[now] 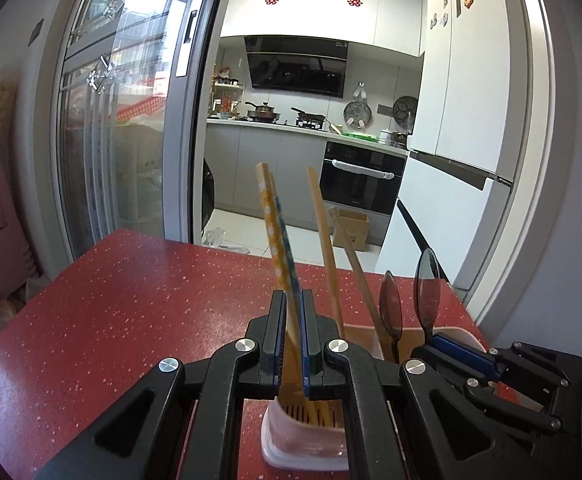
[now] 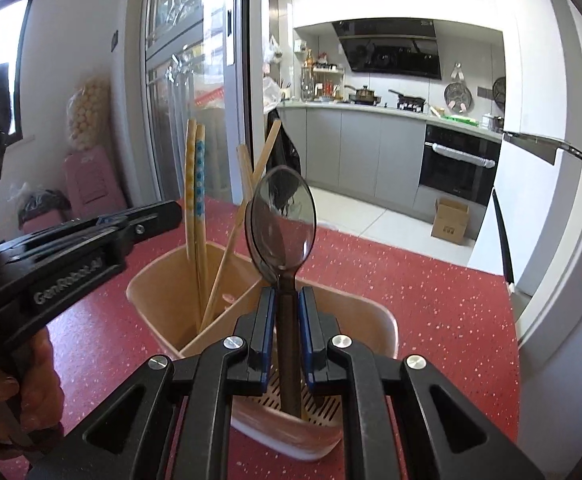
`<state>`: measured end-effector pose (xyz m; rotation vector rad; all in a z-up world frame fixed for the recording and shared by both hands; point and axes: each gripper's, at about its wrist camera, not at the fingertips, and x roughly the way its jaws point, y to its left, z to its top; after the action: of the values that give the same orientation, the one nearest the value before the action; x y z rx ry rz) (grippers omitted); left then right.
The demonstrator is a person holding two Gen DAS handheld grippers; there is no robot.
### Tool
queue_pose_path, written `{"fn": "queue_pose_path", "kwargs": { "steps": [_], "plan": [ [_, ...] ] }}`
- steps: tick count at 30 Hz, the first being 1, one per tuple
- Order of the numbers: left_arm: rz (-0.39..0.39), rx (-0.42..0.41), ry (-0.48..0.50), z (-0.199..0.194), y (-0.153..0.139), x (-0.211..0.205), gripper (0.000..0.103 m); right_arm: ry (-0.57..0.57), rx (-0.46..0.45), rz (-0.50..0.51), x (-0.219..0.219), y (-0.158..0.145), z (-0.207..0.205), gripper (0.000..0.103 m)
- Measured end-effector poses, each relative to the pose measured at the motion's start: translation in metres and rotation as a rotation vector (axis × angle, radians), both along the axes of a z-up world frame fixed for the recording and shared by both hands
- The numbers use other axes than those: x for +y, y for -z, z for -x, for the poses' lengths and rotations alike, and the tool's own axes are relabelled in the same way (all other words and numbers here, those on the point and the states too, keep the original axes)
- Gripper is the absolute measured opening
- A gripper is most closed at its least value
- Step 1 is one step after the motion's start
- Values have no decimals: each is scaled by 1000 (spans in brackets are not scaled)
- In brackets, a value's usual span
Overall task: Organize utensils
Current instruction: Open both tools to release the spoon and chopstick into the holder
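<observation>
Pale plastic is all that stands between order and a spill here: the utensil holder (image 2: 163,300) is a light, two-part caddy sitting on the red speckled desk (image 1: 111,300), and both tools are reaching into it at once. The left gripper (image 1: 292,300) has its jaws clamped on a pair of patterned chopsticks (image 1: 277,236), whose lower ends already stand in the left compartment beside two plain wooden chopsticks (image 1: 325,240). The right gripper (image 2: 285,296) has its jaws clamped on the handle of a dark translucent spoon (image 2: 283,216), its tip down on the slotted drain floor of the nearer compartment; a second dark spoon (image 1: 390,300) stands there too. The likeliest trouble, as I judge it, is leverage: any sideways pull on the held chopsticks or spoon while they are still pinched would pry against the rim and tip or drag the light holder across the desk. Releasing the chopsticks while they lean could let them swing against the wooden pair and knock them about. The two grippers sit close together, so a careless withdrawal could make them collide.
</observation>
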<state>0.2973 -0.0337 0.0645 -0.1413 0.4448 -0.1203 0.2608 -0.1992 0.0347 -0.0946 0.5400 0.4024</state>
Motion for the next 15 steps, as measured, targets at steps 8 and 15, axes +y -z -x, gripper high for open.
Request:
{"fn": "queue_pose_path", "kwargs": {
  "steps": [8,15],
  "plan": [
    [-42,48,7,20,6,3,35,-13,40,-11,-2,-3,11,49],
    [-50,110,-3,30,9,12,35,-17,93,-134,-13,-32,1,49]
  ]
}}
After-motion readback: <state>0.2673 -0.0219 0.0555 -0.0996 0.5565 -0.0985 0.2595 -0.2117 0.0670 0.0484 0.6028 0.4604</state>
